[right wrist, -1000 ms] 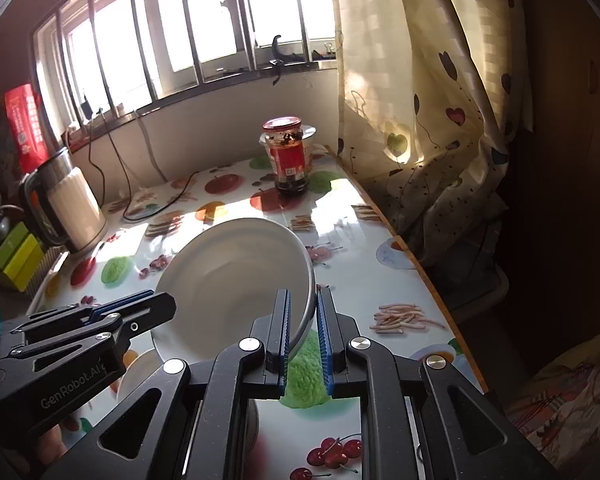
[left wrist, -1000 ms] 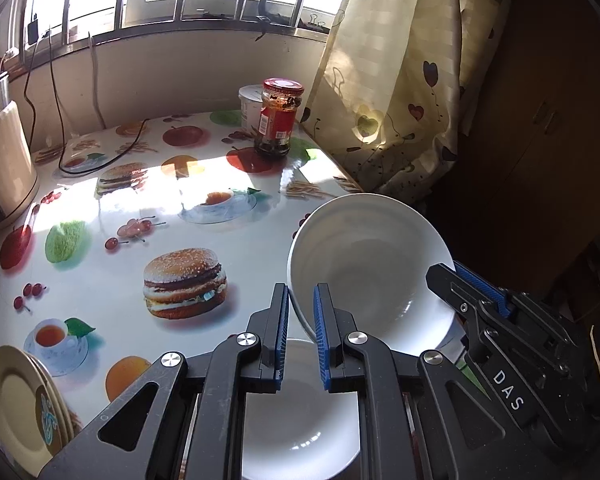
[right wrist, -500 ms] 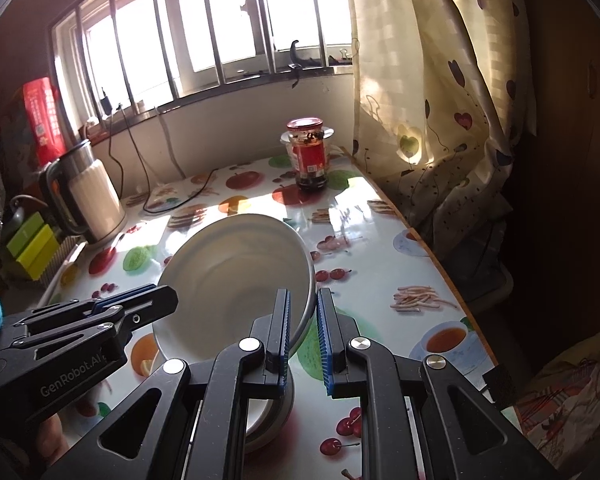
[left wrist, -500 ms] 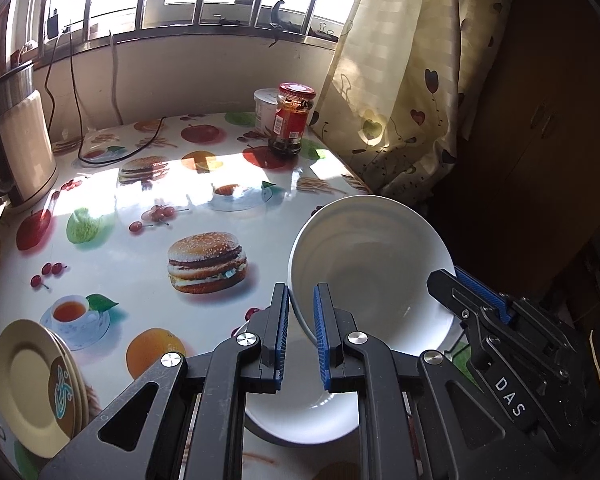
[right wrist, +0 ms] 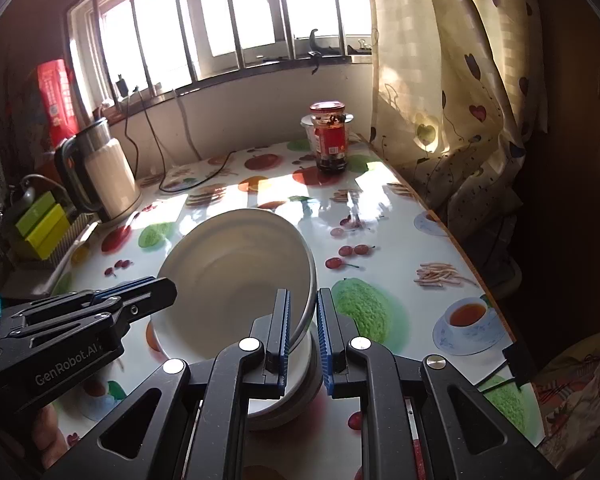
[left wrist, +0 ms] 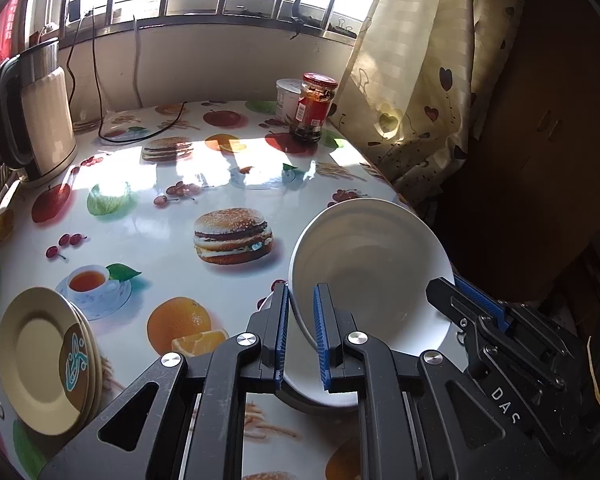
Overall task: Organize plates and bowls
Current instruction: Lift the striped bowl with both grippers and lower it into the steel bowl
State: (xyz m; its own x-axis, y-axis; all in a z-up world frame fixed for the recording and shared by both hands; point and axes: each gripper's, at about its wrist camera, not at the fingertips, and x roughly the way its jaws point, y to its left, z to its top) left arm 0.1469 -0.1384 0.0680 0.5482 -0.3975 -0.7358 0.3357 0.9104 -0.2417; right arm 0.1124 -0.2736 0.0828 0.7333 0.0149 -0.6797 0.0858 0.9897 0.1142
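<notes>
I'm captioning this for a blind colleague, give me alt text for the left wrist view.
Two handheld grippers, left gripper and right gripper, clamp opposite rims of a tilted white bowl above another bowl on a food-print table; stacked plates sit left.

two white bowls (left wrist: 372, 264) show: one tilted, one lower bowl (right wrist: 288, 400) under it. a stack of yellow plates (left wrist: 40, 356) sits at the table's near left; at least three rims can be counted, the exact number unclear. one red-lidded jar (left wrist: 314, 106), one white tub (left wrist: 288, 98) behind it, one electric kettle (left wrist: 36, 116), one heart-print curtain (left wrist: 416, 80), two black grippers, the left gripper (left wrist: 301, 336) and the right gripper (right wrist: 303, 336).
</notes>
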